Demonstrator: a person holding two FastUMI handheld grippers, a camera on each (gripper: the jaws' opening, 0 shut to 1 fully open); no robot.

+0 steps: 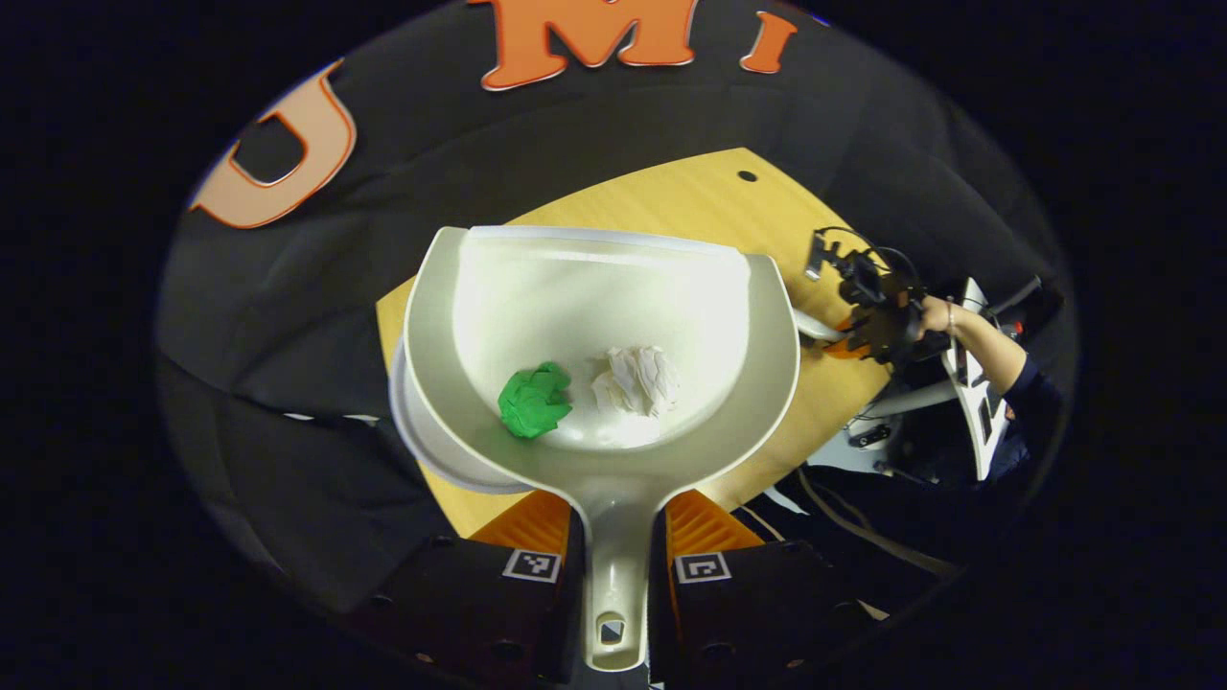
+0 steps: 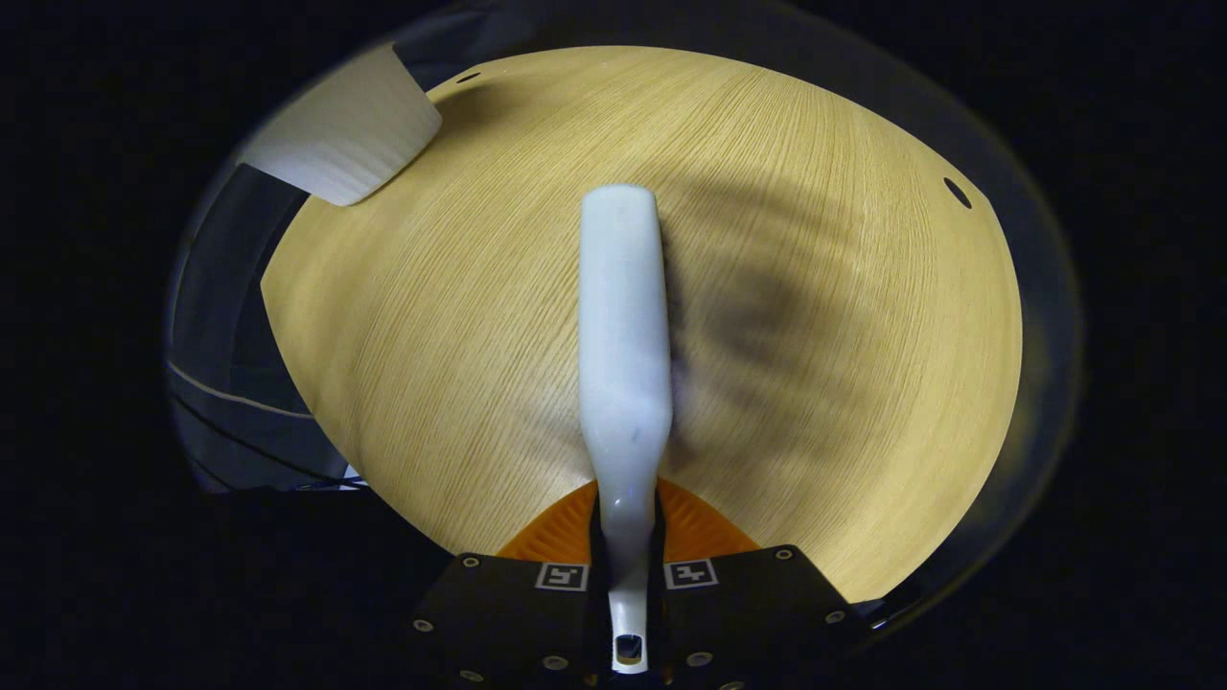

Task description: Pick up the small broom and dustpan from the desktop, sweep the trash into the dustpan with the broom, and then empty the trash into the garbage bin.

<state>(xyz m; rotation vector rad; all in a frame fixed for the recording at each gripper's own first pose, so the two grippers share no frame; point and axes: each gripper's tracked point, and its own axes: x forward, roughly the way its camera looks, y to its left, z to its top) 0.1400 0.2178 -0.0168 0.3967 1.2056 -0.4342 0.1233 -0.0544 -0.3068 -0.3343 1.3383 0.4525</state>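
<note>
In the left gripper view, my left gripper (image 1: 613, 513) is shut on the handle of a white dustpan (image 1: 729, 383), held up over the wooden table (image 1: 671, 201). A green paper ball (image 1: 534, 400) and a white paper ball (image 1: 640, 379) lie side by side in the pan. Farther right, a hand holds the right gripper (image 1: 868, 326) near the table's edge. In the right gripper view, my right gripper (image 2: 628, 503) is shut on the handle of the small white broom (image 2: 623, 316), which points away over the bare tabletop (image 2: 460, 316).
A round white rim (image 1: 422, 450), likely the garbage bin, shows under the dustpan's left side at the table edge. A white curved object (image 2: 340, 134) sits at the table's far left corner. White frame parts and cables (image 1: 891, 431) lie to the right.
</note>
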